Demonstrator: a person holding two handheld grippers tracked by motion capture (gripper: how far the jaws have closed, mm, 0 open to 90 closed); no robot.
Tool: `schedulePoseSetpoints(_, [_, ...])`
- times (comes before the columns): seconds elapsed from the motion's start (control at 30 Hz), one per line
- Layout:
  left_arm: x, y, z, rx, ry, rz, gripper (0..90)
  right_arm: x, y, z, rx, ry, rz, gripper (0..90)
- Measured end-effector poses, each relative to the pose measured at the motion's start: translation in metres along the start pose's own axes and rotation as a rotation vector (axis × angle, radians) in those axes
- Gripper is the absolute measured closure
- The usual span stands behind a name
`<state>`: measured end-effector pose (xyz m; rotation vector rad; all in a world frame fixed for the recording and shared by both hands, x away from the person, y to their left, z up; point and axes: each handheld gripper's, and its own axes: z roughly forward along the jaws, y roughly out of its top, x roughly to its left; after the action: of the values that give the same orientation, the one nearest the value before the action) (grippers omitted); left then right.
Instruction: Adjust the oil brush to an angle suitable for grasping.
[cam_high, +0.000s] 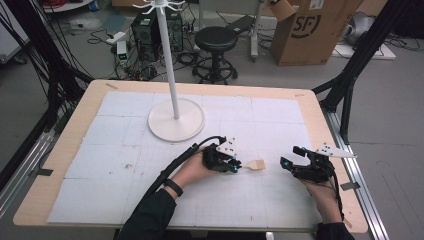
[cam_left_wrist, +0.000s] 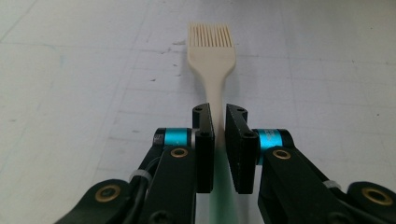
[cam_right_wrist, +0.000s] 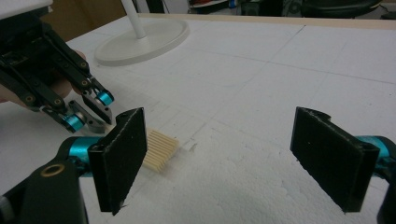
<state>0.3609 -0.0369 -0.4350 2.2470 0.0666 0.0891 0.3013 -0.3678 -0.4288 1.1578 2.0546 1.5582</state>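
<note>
A cream pastry brush (cam_high: 256, 164) lies low over the white mat, bristles pointing right. My left gripper (cam_high: 236, 165) is shut on its thin handle. In the left gripper view the black jaws (cam_left_wrist: 218, 116) pinch the handle and the brush head (cam_left_wrist: 211, 46) sticks out ahead. My right gripper (cam_high: 290, 156) is a short way right of the bristles, open and holding nothing. In the right gripper view its wide-set jaws (cam_right_wrist: 219, 140) frame the mat, with the bristles (cam_right_wrist: 161, 149) beside the left jaw and the left gripper (cam_right_wrist: 95, 112) behind it.
A white hook stand (cam_high: 176, 120) with a round base rises at the mat's back centre, also in the right gripper view (cam_right_wrist: 140, 37). The white gridded mat (cam_high: 115, 165) covers the wooden table (cam_high: 60, 150). Beyond the table are a black stool (cam_high: 216, 40) and a cardboard box (cam_high: 310, 30).
</note>
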Motion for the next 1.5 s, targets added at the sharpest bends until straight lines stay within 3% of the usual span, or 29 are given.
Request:
schedulePoseSetpoints(0.23, [0.001,0.004,0.016,0.031,-0.031,0.025,81.9,0.001,0.000,0.001,0.008,0.003,-0.005,18.2])
schedulePoseSetpoints(0.33, [0.002,0.002,0.017,0.027,-0.029,0.000,80.1,0.001,-0.001,0.002,0.010,0.006,-0.001,18.2])
schedulePoseSetpoints(0.37, [0.003,0.003,0.016,0.027,-0.014,-0.006,73.7,0.001,-0.001,0.002,0.015,0.009,-0.003,18.3])
schedulePoseSetpoints(0.4, [0.003,0.004,0.012,0.018,0.028,-0.030,66.0,0.002,-0.001,0.003,0.015,0.008,-0.003,18.2])
schedulePoseSetpoints(0.53, [0.004,0.008,-0.001,-0.008,0.072,-0.073,49.1,0.002,-0.001,0.003,0.018,0.012,-0.004,18.3])
schedulePoseSetpoints(0.6, [0.005,0.008,-0.015,-0.053,0.097,-0.091,45.9,0.001,-0.001,0.004,0.010,0.012,-0.008,18.6])
schedulePoseSetpoints(0.63, [0.005,0.005,-0.033,-0.108,0.134,-0.113,39.5,0.001,0.000,0.004,0.009,0.015,-0.007,18.8])
schedulePoseSetpoints(0.67, [0.005,0.005,-0.033,-0.108,0.134,-0.113,37.6,0.001,0.000,0.004,0.011,0.015,-0.007,18.9])
schedulePoseSetpoints(0.7, [0.004,0.002,-0.042,-0.138,0.158,-0.124,36.7,0.001,0.000,0.005,0.013,0.016,-0.007,18.9])
schedulePoseSetpoints(0.8, [0.002,-0.011,-0.075,-0.205,0.245,-0.164,33.0,0.001,0.000,0.007,0.018,0.022,-0.012,19.0])
schedulePoseSetpoints(0.87, [-0.001,-0.022,-0.092,-0.243,0.280,-0.192,31.2,0.003,0.001,0.009,0.024,0.031,-0.021,19.1])
schedulePoseSetpoints(1.07, [-0.008,-0.067,-0.149,-0.320,0.304,-0.281,27.2,0.004,0.004,0.014,0.036,0.041,-0.032,19.1])
schedulePoseSetpoints(1.23, [-0.019,-0.100,-0.188,-0.355,0.379,-0.326,23.8,0.005,0.003,0.016,0.047,0.041,-0.036,19.1])
schedulePoseSetpoints(1.3, [-0.023,-0.111,-0.201,-0.340,0.416,-0.340,22.3,0.004,0.004,0.016,0.046,0.039,-0.038,19.1])
schedulePoseSetpoints(1.5, [-0.033,-0.145,-0.226,-0.371,0.518,-0.388,20.7,0.004,0.005,0.018,0.052,0.042,-0.031,19.1])
